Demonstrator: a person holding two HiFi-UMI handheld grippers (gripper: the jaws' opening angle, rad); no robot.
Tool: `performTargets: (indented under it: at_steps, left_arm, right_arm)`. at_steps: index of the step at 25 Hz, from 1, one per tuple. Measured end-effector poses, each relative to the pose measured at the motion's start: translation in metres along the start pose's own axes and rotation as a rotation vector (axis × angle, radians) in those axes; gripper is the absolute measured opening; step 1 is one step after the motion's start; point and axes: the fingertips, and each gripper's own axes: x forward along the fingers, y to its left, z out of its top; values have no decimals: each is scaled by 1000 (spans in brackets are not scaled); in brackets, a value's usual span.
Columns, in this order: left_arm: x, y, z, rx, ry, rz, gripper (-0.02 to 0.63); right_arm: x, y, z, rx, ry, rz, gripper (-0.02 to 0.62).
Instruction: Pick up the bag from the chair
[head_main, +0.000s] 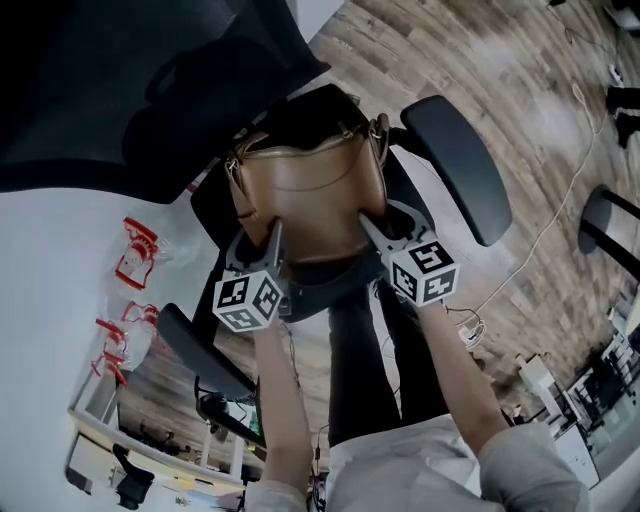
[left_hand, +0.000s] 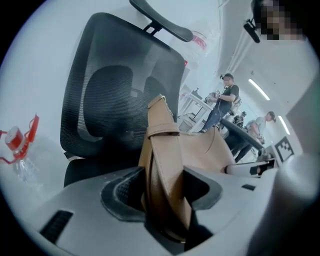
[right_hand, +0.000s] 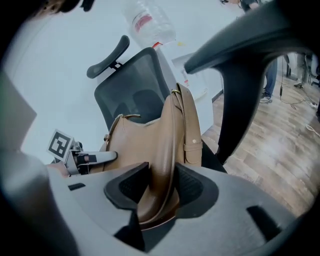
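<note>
Two armrests (head_main: 455, 165) flanking bag (head_main: 310, 195), backrest (left_hand: 115, 85) behind

A white table (head_main: 50, 300) carries clear bottles (head_main: 137, 250) with red labels, two groups lying near its edge. A white shelf (head_main: 100, 420) stands just beside the table. A thin white cable (head_main: 560, 210) trails over the wooden floor (head_main: 520, 80). Two people (left_hand: 225, 100) stand in the background under strip lights (left_hand: 258, 89).
</note>
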Motion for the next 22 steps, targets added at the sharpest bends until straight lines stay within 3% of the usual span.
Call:
performTargets:
  at_steps: [13, 22]
  left_arm:
    - [-127, -84, 30, -1, -85, 14, 202]
    - [-204, -144, 77, 72, -192, 35, 186]
  right_arm:
    - [-136, 57, 33, -47, -88, 34, 161]
    - [-220, 88, 69, -58, -205, 55, 145]
